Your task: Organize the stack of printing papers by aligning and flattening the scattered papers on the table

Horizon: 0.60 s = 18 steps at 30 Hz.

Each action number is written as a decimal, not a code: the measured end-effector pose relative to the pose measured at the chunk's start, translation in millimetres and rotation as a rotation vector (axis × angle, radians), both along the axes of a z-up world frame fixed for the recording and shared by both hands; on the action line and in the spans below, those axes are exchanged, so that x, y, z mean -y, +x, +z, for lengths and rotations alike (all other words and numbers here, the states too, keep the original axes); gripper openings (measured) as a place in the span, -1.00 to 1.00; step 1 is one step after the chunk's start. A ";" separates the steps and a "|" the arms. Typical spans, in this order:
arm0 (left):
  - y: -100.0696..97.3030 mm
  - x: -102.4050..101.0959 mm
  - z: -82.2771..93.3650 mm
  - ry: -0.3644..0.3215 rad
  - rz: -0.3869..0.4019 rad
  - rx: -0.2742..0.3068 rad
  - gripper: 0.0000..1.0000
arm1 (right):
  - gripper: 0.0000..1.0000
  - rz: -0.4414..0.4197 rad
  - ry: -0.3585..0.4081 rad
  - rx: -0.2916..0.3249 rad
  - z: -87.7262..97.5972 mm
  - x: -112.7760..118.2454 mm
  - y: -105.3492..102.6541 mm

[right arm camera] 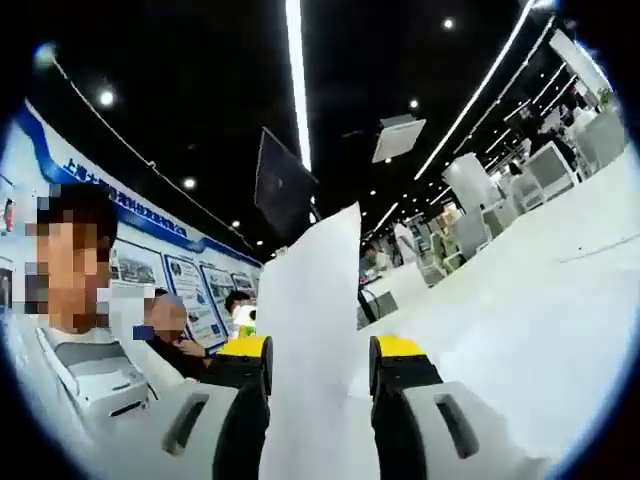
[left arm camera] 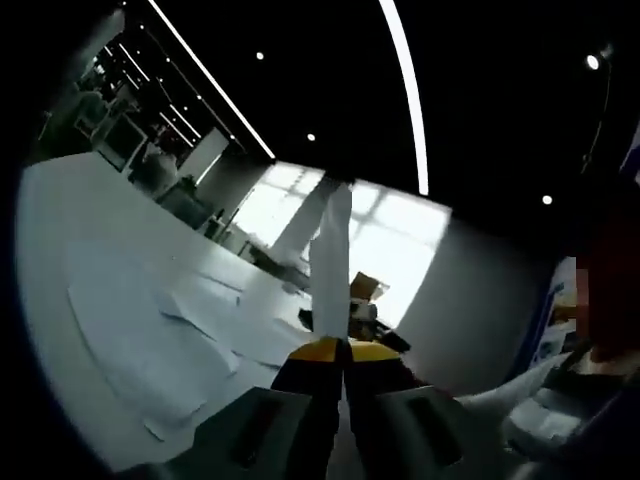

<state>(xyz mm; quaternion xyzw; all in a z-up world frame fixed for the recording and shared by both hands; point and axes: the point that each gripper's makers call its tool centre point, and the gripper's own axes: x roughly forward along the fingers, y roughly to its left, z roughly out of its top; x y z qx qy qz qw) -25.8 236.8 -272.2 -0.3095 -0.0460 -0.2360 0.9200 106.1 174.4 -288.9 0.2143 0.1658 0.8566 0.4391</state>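
My left gripper (left arm camera: 341,350) is shut on a white sheet of paper (left arm camera: 330,250). I see the sheet edge-on, rising straight up from the yellow fingertips above the table. Several loose white papers (left arm camera: 150,330) lie scattered and overlapping on the white table (left arm camera: 60,220) to the left of it. In the right gripper view a white sheet (right arm camera: 310,320) stands face-on between the jaws of my right gripper (right arm camera: 320,360), which are set wide apart. Its lower part fills the gap between the yellow-tipped fingers (right arm camera: 398,352). I cannot tell whether it touches them.
A small dark and yellow object (left arm camera: 368,300) sits just behind the held sheet. The white table surface (right arm camera: 530,320) stretches away to the right. People (right arm camera: 70,300) sit close by on the left, in front of a wall of posters (right arm camera: 190,280).
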 end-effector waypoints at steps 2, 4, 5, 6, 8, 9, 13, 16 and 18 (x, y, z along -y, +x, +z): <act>1.5 -4.0 2.1 -0.001 0.007 0.007 -0.90 | -0.40 0.052 -0.050 -0.020 -9.0 -11.1 -4.2; 1.7 -4.7 3.8 -0.010 -0.001 0.012 -0.90 | -0.49 0.079 -0.070 -0.027 -15.2 -19.4 -6.0; 1.8 -4.9 5.1 -0.017 -0.004 0.016 -0.90 | -0.51 0.087 -0.077 -0.034 -19.3 -25.9 -5.3; 2.2 -6.0 5.7 -0.018 -0.005 0.016 -0.90 | -0.58 0.099 -0.079 -0.044 -20.9 -28.8 -6.2; 2.7 -6.4 4.5 -0.010 -0.006 0.007 -0.90 | -0.75 0.131 -0.030 -0.100 -13.2 -30.0 -15.2; 2.9 -6.7 3.4 -0.005 -0.006 0.002 -0.90 | -0.86 0.146 -0.008 -0.120 -8.7 -29.2 -13.8; 2.5 -11.2 -2.8 -0.004 0.001 -0.016 -0.90 | -1.00 0.151 0.026 -0.088 -0.8 -21.8 -18.2; 4.1 -14.8 -8.5 -0.007 0.021 -0.033 -0.90 | -1.00 0.152 0.024 -0.073 -0.2 -17.6 -19.8; 5.0 -16.4 -11.1 -0.006 0.029 -0.046 -0.90 | -1.00 0.129 -0.005 -0.050 -6.6 -21.2 -15.5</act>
